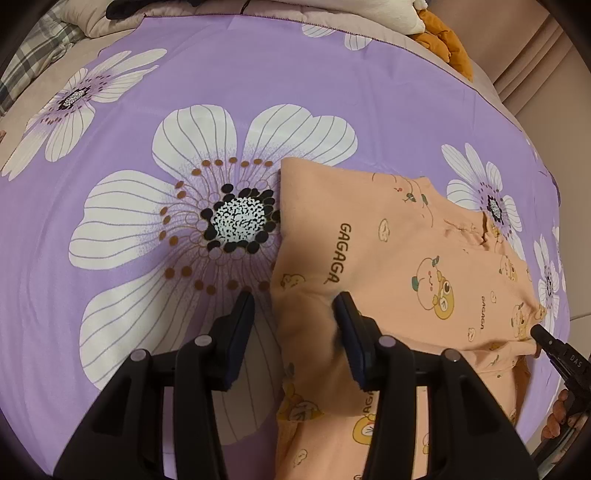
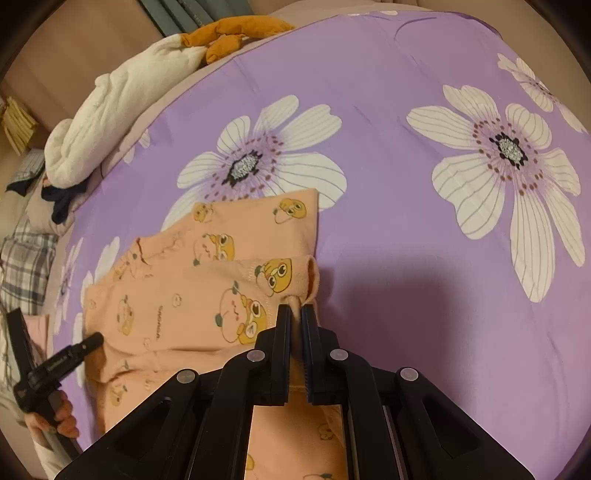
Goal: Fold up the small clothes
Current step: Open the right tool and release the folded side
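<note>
A small peach garment (image 1: 406,266) with cartoon prints and "GAGAGA" lettering lies partly folded on the purple flowered bedspread (image 1: 258,81). My left gripper (image 1: 295,306) is open, its fingers straddling the garment's left edge, the right finger resting on the cloth. In the right wrist view the garment (image 2: 192,288) lies left of centre. My right gripper (image 2: 295,314) is shut on the garment's right corner, cloth pinched between the fingers. The right gripper's tip also shows in the left wrist view (image 1: 541,332), and the left gripper's in the right wrist view (image 2: 88,341).
A white plush toy (image 2: 122,114) with orange parts (image 2: 229,33) lies at the bed's far edge. Plaid cloth (image 2: 26,266) and dark cloth (image 2: 61,201) lie beside the bed. A wall (image 1: 546,66) stands to the right.
</note>
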Demonstrator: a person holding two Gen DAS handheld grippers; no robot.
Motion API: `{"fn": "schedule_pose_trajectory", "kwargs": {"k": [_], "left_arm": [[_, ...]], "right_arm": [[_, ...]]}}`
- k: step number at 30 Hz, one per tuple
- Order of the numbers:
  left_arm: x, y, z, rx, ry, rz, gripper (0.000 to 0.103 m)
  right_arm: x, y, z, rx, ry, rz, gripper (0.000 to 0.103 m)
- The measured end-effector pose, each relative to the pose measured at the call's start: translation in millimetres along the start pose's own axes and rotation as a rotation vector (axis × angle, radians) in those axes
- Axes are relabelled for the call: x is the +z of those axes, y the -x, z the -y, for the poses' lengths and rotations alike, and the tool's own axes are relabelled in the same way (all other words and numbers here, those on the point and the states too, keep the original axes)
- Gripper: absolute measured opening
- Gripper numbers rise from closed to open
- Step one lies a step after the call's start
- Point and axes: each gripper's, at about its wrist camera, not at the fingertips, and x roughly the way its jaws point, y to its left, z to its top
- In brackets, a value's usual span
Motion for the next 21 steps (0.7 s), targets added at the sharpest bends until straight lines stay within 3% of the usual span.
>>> {"fn": "schedule_pose_trajectory", "kwargs": {"k": [21], "left_arm": [[-33, 19, 3, -0.037, -0.048, -0.028, 0.049]], "right_arm": [[-9, 2, -4, -0.108, 0.028, -0.003, 0.007]]}}
